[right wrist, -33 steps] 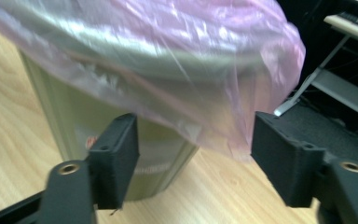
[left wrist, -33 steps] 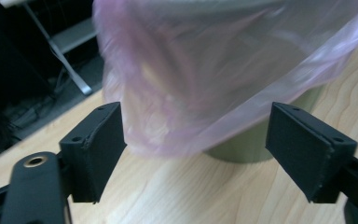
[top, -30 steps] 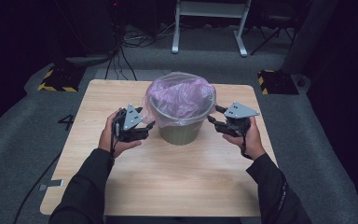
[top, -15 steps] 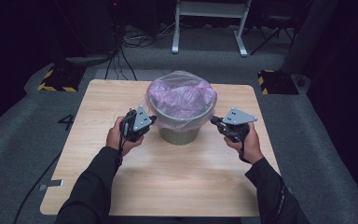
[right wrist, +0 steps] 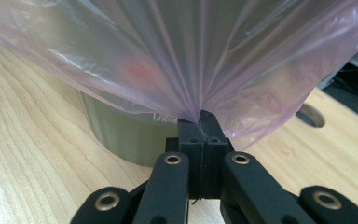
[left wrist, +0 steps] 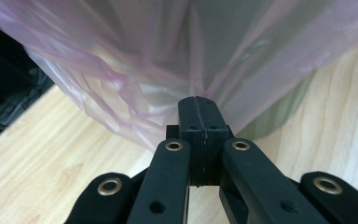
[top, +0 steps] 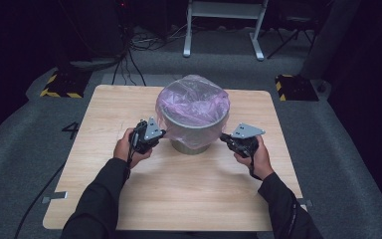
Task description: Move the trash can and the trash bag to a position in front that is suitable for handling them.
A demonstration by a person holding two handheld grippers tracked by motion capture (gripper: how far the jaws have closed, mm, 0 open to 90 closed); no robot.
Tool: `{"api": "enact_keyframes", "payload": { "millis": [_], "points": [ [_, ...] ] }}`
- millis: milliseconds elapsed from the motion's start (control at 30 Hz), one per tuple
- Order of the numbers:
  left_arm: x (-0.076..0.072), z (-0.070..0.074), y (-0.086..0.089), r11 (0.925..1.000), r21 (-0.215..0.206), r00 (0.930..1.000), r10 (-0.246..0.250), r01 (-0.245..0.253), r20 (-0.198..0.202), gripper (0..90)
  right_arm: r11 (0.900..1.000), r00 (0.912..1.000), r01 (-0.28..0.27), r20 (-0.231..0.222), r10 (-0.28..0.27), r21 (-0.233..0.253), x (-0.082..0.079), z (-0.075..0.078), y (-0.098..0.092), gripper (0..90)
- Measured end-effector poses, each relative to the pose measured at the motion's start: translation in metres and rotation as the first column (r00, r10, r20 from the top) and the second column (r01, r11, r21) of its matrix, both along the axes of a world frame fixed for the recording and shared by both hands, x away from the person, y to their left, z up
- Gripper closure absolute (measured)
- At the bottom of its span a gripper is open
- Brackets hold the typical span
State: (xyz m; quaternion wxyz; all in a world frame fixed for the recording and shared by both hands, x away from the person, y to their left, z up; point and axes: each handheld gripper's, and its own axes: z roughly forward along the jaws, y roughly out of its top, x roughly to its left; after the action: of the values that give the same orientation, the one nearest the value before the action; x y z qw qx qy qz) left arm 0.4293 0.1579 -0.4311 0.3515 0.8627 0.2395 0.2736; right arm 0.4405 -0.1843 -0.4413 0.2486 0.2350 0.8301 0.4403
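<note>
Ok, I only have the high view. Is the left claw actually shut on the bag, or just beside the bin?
Observer: Shut on it. In the left gripper view the left claw has its jaws closed, and the pink bag fans out in folds from their tip.
Operator: And the right one?
Observer: The same. The right claw is closed on a gathered pinch of film, with creases running to its tip.
Operator: Does the bag reach the table there?
Observer: No. Below the bag's hem on the right, the bin wall is bare down to the table.
</note>
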Motion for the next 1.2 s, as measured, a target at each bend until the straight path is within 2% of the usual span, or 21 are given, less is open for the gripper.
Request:
{"api": "enact_keyframes", "payload": {
  "millis": [67, 167, 300, 367, 500, 567, 667, 733, 767, 800, 867, 900, 967, 1000, 1033, 1100, 1133, 1200],
  "points": [
    [0.001, -0.004, 0.001, 0.9999, 0.010, 0.9999, 0.000, 0.000, -0.014, 90.0, 1.000, 0.9998, -0.001, -0.021, 0.002, 0.011, 0.002, -0.006, 0.002, 90.0],
    [0.002, -0.008, 0.001, 1.0000, 0.000, 0.9995, 0.001, -0.001, -0.032, 90.0, 1.000, 0.9995, -0.006, -0.030, 0.006, 0.005, 0.003, -0.010, 0.004, 90.0],
    [0.003, -0.014, 0.001, 0.9997, 0.026, 0.9985, -0.002, 0.003, -0.055, 90.0, 1.000, 0.9988, -0.005, -0.048, 0.004, -0.007, 0.005, -0.018, 0.007, 90.0],
    [0.004, -0.018, 0.003, 0.9999, -0.002, 0.9979, 0.010, -0.010, -0.063, 90.0, 1.000, 0.9980, -0.002, -0.063, 0.003, 0.012, 0.008, -0.021, 0.007, 90.0],
    [0.005, -0.020, 0.005, 0.9998, -0.004, 0.9970, 0.017, -0.017, -0.075, 90.0, 1.000, 0.9963, 0.008, -0.086, -0.006, 0.016, 0.012, -0.024, 0.007, 90.0],
    [0.005, -0.020, 0.009, 0.9991, -0.033, 0.9964, 0.024, -0.027, -0.082, 90.0, 0.999, 0.9947, 0.019, -0.102, -0.015, 0.038, 0.014, -0.027, 0.005, 89.4],
    [0.002, -0.019, 0.013, 0.9983, -0.044, 0.9965, 0.034, -0.038, -0.076, 89.7, 0.998, 0.9935, 0.036, -0.110, -0.031, 0.044, 0.015, -0.027, 0.003, 85.3],
    [-0.004, -0.014, 0.019, 0.9971, -0.065, 0.9964, 0.035, -0.040, -0.077, 77.4, 0.997, 0.9926, 0.038, -0.118, -0.029, 0.071, 0.014, -0.025, -0.003, 79.3],
    [-0.004, -0.014, 0.019, 0.9971, -0.065, 0.9964, 0.035, -0.040, -0.077, 74.4, 0.997, 0.9926, 0.038, -0.118, -0.029, 0.071, 0.014, -0.025, -0.003, 79.3],
    [-0.008, -0.013, 0.020, 0.9975, -0.058, 0.9965, 0.035, -0.040, -0.076, 74.4, 0.996, 0.9926, 0.037, -0.118, -0.027, 0.084, 0.013, -0.024, -0.006, 74.4],
    [-0.014, -0.011, 0.023, 0.9973, -0.062, 0.9953, 0.035, -0.041, -0.090, 63.9, 0.992, 0.9919, 0.041, -0.124, -0.026, 0.118, 0.011, -0.021, -0.012, 62.7],
    [-0.018, -0.010, 0.024, 0.9969, -0.062, 0.9953, 0.043, -0.049, -0.087, 59.5, 0.990, 0.9909, 0.045, -0.132, -0.027, 0.132, 0.009, -0.019, -0.016, 59.9],
    [-0.028, -0.009, 0.028, 0.9951, -0.073, 0.9936, 0.059, -0.066, -0.097, 47.8, 0.987, 0.9906, 0.037, -0.136, -0.016, 0.155, 0.005, -0.016, -0.024, 51.2],
    [-0.031, -0.008, 0.029, 0.9948, -0.067, 0.9916, 0.070, -0.077, -0.109, 32.6, 0.987, 0.9906, 0.040, -0.136, -0.019, 0.154, 0.002, -0.014, -0.028, 44.2],
    [-0.034, -0.008, 0.030, 0.9932, -0.070, 0.9895, 0.084, -0.093, -0.118, 28.3, 0.989, 0.9907, 0.034, -0.135, -0.015, 0.146, -0.003, -0.013, -0.032, 36.6],
    [-0.044, -0.007, 0.037, 0.9892, -0.102, 0.9860, 0.090, -0.105, -0.140, 23.0, 0.990, 0.9909, 0.029, -0.134, -0.011, 0.139, -0.008, -0.011, -0.037, 31.1],
    [-0.044, -0.007, 0.037, 0.9892, -0.102, 0.9860, 0.090, -0.105, -0.140, 20.8, 0.990, 0.9909, 0.029, -0.134, -0.011, 0.139, -0.008, -0.011, -0.037, 31.1],
    [-0.052, -0.009, 0.041, 0.9878, -0.105, 0.9822, 0.097, -0.115, -0.161, 18.9, 0.989, 0.9911, 0.047, -0.130, -0.028, 0.142, -0.013, -0.008, -0.044, 25.4]
  ]
}}
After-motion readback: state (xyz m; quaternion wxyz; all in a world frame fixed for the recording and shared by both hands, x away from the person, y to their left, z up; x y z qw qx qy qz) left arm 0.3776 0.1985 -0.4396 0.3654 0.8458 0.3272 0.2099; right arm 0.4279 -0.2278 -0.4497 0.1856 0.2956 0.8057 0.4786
